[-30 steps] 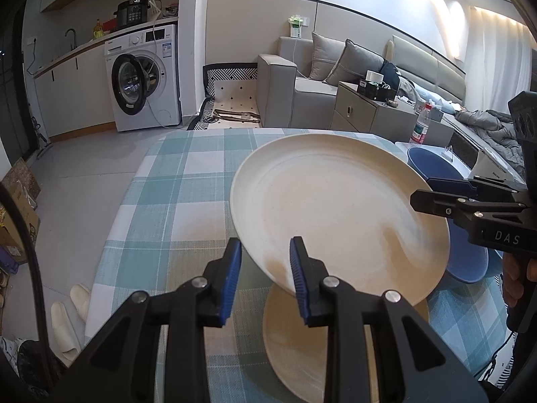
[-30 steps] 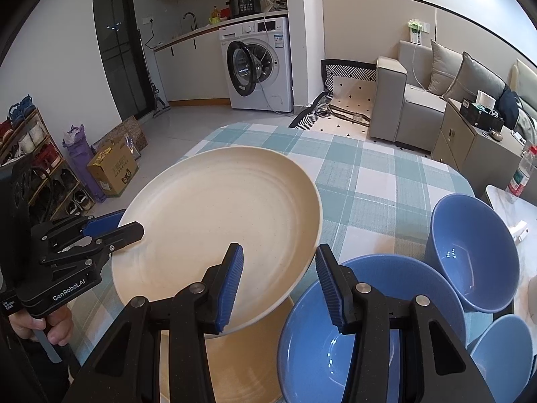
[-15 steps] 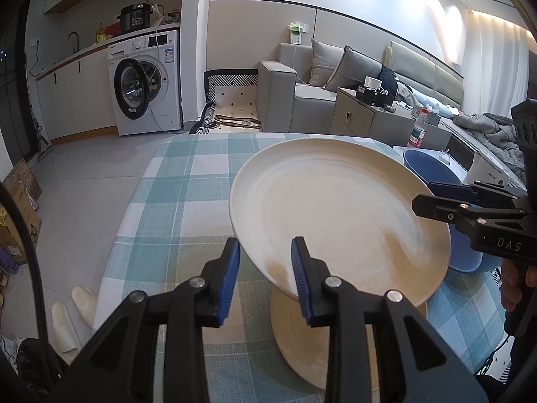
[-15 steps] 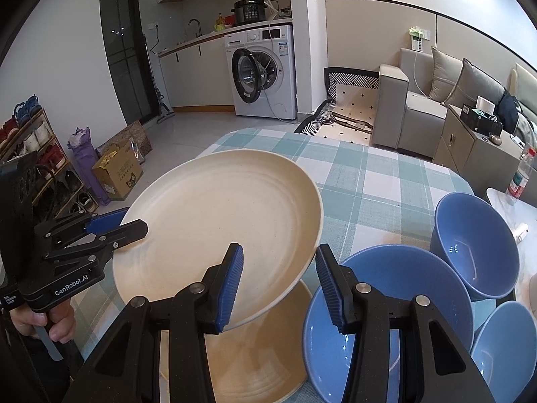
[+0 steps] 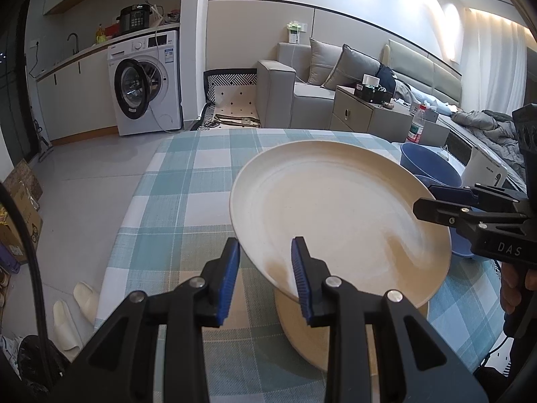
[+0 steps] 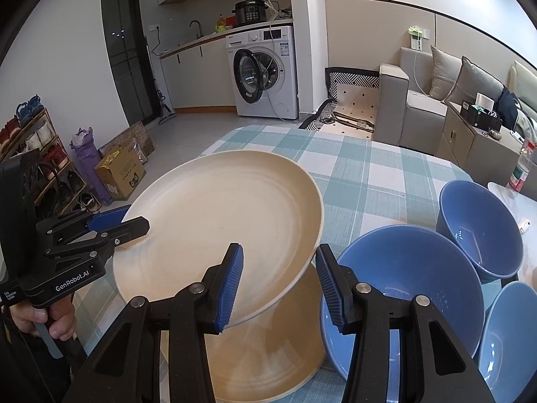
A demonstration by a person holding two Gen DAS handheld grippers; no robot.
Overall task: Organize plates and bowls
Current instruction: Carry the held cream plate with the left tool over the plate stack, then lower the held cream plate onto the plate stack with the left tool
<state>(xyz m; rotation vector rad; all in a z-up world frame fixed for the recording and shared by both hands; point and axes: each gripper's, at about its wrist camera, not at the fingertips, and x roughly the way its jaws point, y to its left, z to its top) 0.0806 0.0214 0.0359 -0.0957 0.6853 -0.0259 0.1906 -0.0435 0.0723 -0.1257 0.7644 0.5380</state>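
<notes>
Carrying cream plate [image 5: 335,215] above second plate [image 6: 268,362] on table: left gripper [image 5: 265,278] and right gripper [image 6: 277,285] each clamped on opposite rim edges. Blue bowls [image 6: 402,288] just right of right gripper. Advice: keep plate level, centre over lower plate, lower both sides together.

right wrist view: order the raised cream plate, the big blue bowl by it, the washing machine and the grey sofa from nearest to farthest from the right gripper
1. Raised round cream plate, its rim between the right gripper's fingers.
2. Large blue bowl, just right of it on the table.
3 and 4. White washing machine, far back centre, and grey sofa, far back right: too close to call.
</notes>
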